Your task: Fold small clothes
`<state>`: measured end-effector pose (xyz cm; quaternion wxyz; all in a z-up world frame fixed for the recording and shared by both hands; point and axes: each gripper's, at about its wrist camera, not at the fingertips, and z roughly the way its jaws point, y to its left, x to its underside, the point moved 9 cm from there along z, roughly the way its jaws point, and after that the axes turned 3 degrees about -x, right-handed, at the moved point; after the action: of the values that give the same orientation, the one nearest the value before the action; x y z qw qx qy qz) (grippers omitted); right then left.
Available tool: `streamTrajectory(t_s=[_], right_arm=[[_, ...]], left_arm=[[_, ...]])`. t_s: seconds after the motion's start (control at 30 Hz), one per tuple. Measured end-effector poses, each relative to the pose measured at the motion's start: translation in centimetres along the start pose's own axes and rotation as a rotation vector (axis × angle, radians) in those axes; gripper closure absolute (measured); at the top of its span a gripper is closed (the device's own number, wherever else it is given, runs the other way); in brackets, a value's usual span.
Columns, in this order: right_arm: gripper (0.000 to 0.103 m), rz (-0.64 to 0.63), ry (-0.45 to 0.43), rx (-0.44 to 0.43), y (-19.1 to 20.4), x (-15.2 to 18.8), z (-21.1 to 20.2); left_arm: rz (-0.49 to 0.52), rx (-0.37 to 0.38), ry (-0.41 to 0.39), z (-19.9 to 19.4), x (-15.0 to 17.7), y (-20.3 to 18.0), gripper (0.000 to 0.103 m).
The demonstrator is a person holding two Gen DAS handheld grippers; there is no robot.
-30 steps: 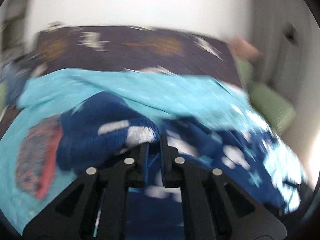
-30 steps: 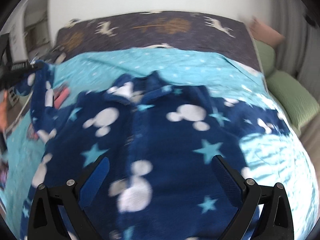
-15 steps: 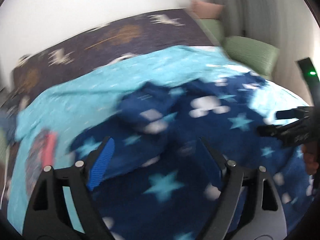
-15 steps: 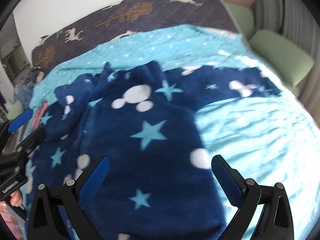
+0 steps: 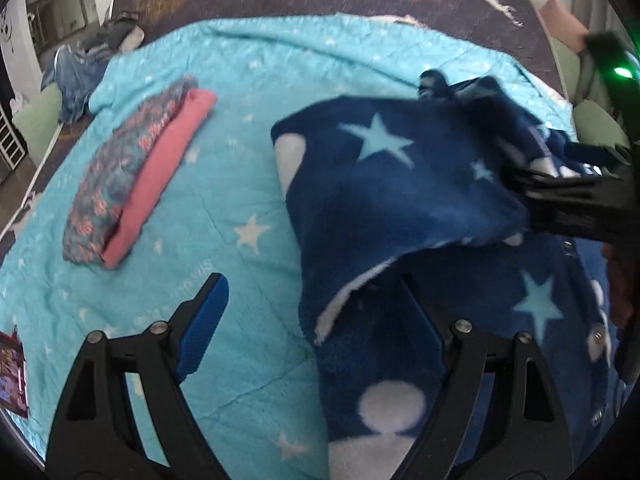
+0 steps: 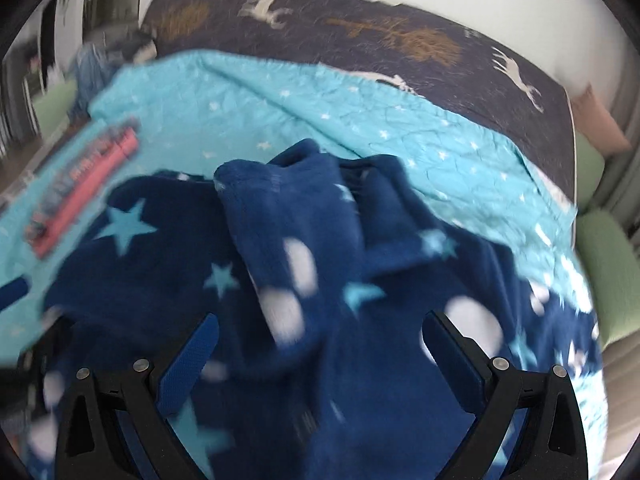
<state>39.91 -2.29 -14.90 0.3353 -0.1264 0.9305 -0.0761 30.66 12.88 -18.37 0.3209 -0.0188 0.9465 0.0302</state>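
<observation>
I have the left tool (image 5: 316,320) spread wide, nothing pinched between its blue pads; its right finger sits over the navy fleece garment (image 5: 400,184) and its left finger over the bare turquoise quilt (image 5: 240,120). The right tool (image 6: 318,344) is also wide open in its own camera, hanging above the same garment (image 6: 280,280), gripping nothing as far as I can see.

The garment lies on the quilt, on the bed, patterned with pale blue stars and white blobs. In the left view one flap is raised off the rest, showing a white underside along its edge, and the right tool's black frame (image 5: 572,200) meets that flap at its right end; blur keeps me from telling whether it touches. In the right view a sleeve (image 6: 280,240) lies folded across the middle of the garment.

Well apart to the left lies a folded stack (image 5: 136,184), a patterned piece beside a pink one. There is faint pale lettering (image 5: 196,284) on the quilt near my left finger, which I can't read. Behind the quilt is a dark bedcover (image 6: 400,40) with white deer and brown trees.
</observation>
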Motion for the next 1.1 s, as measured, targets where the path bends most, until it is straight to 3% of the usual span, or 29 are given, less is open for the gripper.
streamTrajectory(t_s=[0.07, 0.1, 0.13, 0.17, 0.23, 0.37, 0.43, 0.57, 0.7, 0.8, 0.87, 0.97, 1.03, 1.07, 1.1], right_arm=[[0.005, -0.01, 0.025, 0.069, 0.2, -0.7, 2.4], [0.016, -0.003, 0.024, 0.084, -0.1, -1.0, 2.9], [0.063, 0.018, 0.021, 0.072, -0.5, -1.3, 3.1], [0.088, 0.105, 0.022, -0.018, -1.7, -1.5, 2.7], [0.094, 0.313, -0.024, -0.159, -5.3, -1.4, 0.7], [0.094, 0.621, -0.13, -0.323, -14.3, 1.5, -3.2], [0.094, 0.753, -0.121, -0.385, -18.3, 4.7, -3.2], [0.085, 0.834, 0.047, -0.419, -20.5, 11.5, 0.4], [0.084, 0.862, 0.039, -0.475, -21.2, 14.3, 0.1], [0.065, 0.833, 0.028, -0.472, -21.7, 14.3, -1.3], [0.039, 0.832, 0.01, -0.486, -21.7, 13.6, -1.9], [0.029, 0.854, 0.003, -0.519, -21.5, 13.1, -2.0], [0.029, 0.831, 0.053, -0.514, -20.4, 12.6, -0.6], [0.037, 0.783, 0.089, -0.479, -19.8, 12.4, 0.1], [0.058, 0.756, 0.093, -0.451, -19.7, 12.3, 0.2]], left_arm=[[-0.009, -0.015, 0.013, 0.7, -0.1, 0.3, 0.019], [-0.013, -0.018, 0.019, 0.9, -0.2, 0.4, 0.019], [-0.022, -0.011, 0.022, 1.1, -0.3, 0.5, 0.018], [-0.03, -0.009, 0.019, 1.0, -0.3, 0.8, 0.018], [-0.037, -0.021, 0.003, 0.7, -0.4, 1.2, 0.017], [-0.035, -0.042, -0.035, -0.1, -0.4, 1.1, 0.015], [0.001, -0.087, -0.065, -0.7, -0.4, 0.6, 0.015], [0.085, -0.162, -0.073, -0.9, 0.0, -0.3, 0.015], [0.062, -0.138, -0.054, -1.2, 0.5, 0.4, 0.015], [0.034, -0.12, -0.05, -1.4, 0.4, 0.8, 0.015], [0.032, -0.125, -0.05, -1.4, 0.5, 0.8, 0.015], [0.054, -0.151, -0.051, -1.3, 0.5, 0.4, 0.015], [0.065, -0.162, -0.05, -1.3, 0.5, 0.3, 0.015], [0.065, -0.162, -0.053, -1.4, 0.5, 0.4, 0.015], [0.065, -0.16, -0.059, -1.6, 0.5, 0.5, 0.015]])
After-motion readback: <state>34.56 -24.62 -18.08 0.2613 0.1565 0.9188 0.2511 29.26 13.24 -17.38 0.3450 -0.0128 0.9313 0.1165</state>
